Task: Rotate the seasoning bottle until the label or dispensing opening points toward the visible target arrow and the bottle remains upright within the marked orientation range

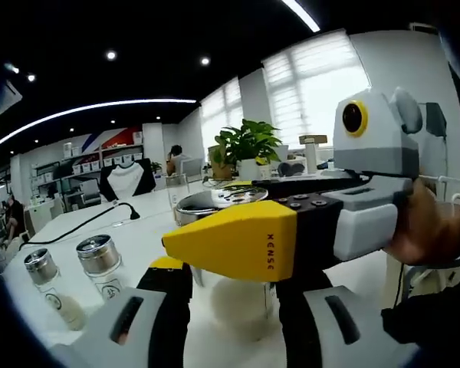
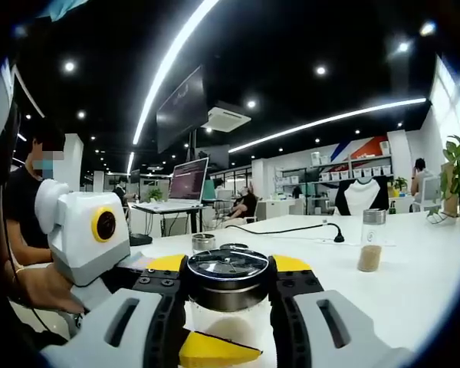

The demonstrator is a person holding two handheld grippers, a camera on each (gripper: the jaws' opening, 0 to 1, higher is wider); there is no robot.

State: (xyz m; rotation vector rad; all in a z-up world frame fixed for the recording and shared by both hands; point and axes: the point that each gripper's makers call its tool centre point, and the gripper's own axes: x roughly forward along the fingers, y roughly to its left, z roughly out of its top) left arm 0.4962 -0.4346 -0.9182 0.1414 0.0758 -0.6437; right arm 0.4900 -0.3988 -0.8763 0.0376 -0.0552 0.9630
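Seasoning bottle: clear glass body, round polished metal cap with a dark glossy top, pale contents low in the body. It stands upright on the white tabletop, directly between both pairs of tongs.

Right tongs: grey plastic arms with black inner pads, closed against the bottle from either side just under the cap. In the left gripper view these tongs cross from the right, a yellow wedge-shaped shell over a black and grey body, a hand wrapped round the rear.

Left tongs: same grey and black build, jaws set on either side of the bottle; contact is masked by the yellow shell, so I cannot tell whether they press on it.

Other glass shakers counted: two with perforated metal caps and printed labels, side by side on the tabletop; one taller, standing apart, tan powder in its base.

A leafy potted plant sits further back
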